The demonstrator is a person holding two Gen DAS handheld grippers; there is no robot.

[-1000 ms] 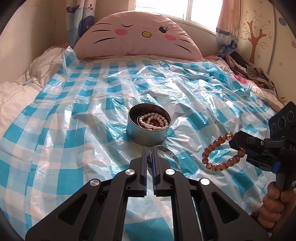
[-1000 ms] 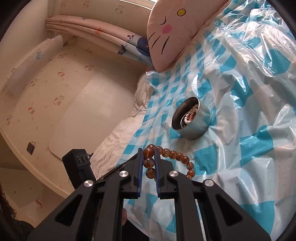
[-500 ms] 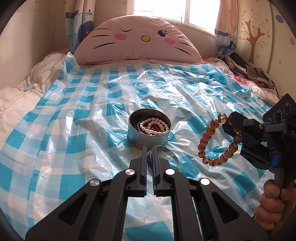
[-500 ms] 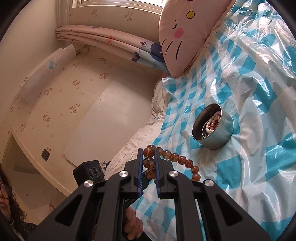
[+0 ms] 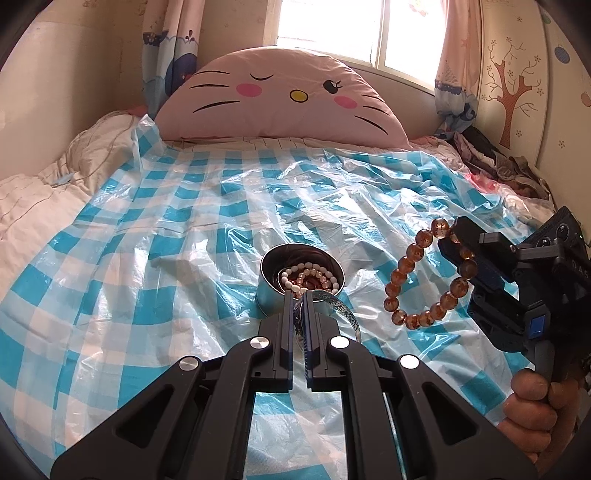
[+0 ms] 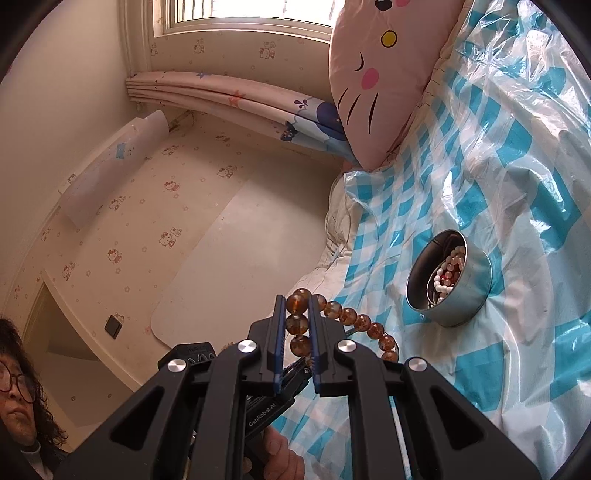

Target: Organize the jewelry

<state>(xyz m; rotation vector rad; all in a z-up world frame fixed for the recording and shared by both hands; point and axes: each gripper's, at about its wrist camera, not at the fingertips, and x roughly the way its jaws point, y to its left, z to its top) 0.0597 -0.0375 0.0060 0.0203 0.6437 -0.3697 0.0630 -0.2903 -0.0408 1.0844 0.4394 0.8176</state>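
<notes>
- The left gripper [image 5: 298,301] is pinched nearly closed on a silver bangle [image 5: 338,307]; the band sits edge-on between the fingers and its loop curves out to the right of them.
- The bangle hangs just in front of the tin [image 5: 295,282], low over the sheet [image 5: 155,258]; I cannot tell whether it touches either.
- The right gripper [image 6: 297,314] is clamped on an amber bead bracelet [image 6: 347,317], with three beads stacked between its fingers.
- In the left view the bracelet [image 5: 424,275] hangs as an open loop from the right gripper [image 5: 456,243], held in the air to the right of the tin and apart from it.
- A hand [image 5: 535,410] grips the right gripper's handle at the lower right of that view.
- The round metal tin [image 6: 452,284] stands upright on the blue-and-white checked plastic sheet [image 6: 517,155] spread over the bed.
- Inside the tin lie a white bead bracelet [image 5: 308,275] and some reddish beads [image 5: 312,282], piled toward the right half.
- A pink cat-face pillow [image 5: 280,99] leans at the head of the bed under the window [image 5: 354,33].
- In the right view a person with glasses [image 6: 16,391] shows at the lower left edge.
</notes>
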